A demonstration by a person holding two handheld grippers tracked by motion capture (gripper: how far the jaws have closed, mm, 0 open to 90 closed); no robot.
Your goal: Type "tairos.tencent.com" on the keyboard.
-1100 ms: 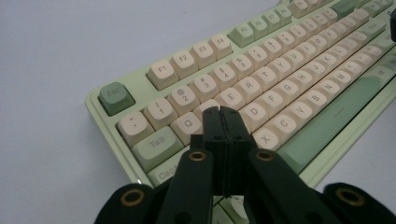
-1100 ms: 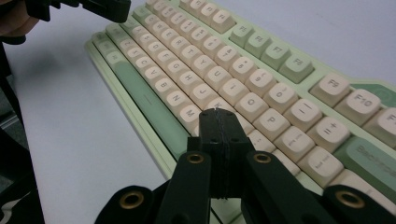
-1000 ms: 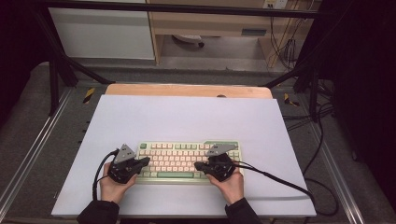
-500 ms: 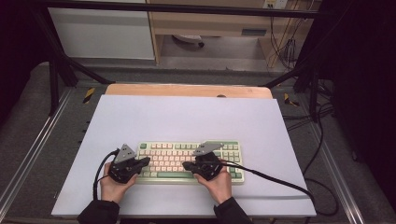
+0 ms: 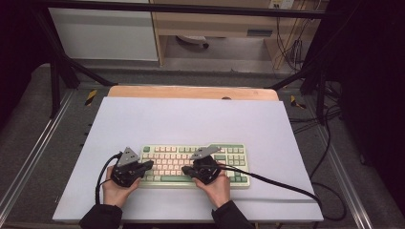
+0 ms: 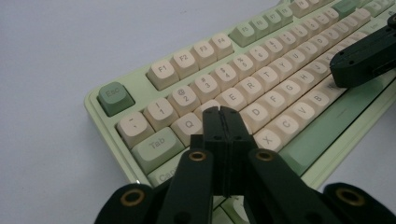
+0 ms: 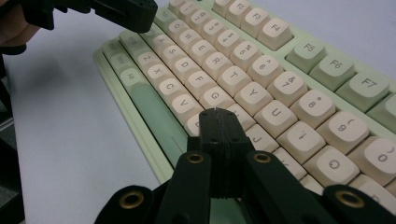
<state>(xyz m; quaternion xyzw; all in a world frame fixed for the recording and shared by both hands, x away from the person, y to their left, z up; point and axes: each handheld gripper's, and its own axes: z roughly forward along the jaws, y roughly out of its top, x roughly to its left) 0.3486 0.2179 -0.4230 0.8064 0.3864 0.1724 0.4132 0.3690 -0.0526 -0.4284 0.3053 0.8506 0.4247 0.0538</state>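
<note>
Both grippers sit with their jaws pressed flat together, nothing between them. My left gripper (image 5: 152,163) hovers over the left end of the mint-green and cream keyboard (image 5: 239,151), which lies on the pale table top (image 5: 191,119) toward my side, its long edge running across in front of me. In the left gripper view my left gripper's closed tips (image 6: 222,111) hang just above the letter rows, over the spot between the Q (image 6: 190,124) and the keys to its right, with the Tab key (image 6: 156,143) and the green Esc key (image 6: 113,95) off to the left. I cannot tell whether the tips actually touch a keycap.

My right gripper (image 5: 186,169) is over the middle of the keyboard, near the bottom letter row. In the right gripper view its closed tips (image 7: 216,112) stand just above the keys below G (image 7: 215,96) and beside V (image 7: 184,103), close to the long green space bar (image 7: 154,116). Whether they press a key is hidden by the jaws themselves. Farther off in that view my left gripper (image 7: 140,14) hangs dark over the keyboard's far end.

From the high view my left hand (image 5: 117,191) and right hand (image 5: 217,188) come in from the bottom edge, and a black cable (image 5: 286,185) trails from the right gripper across the table to the right. The two grippers are near each other but apart.
</note>
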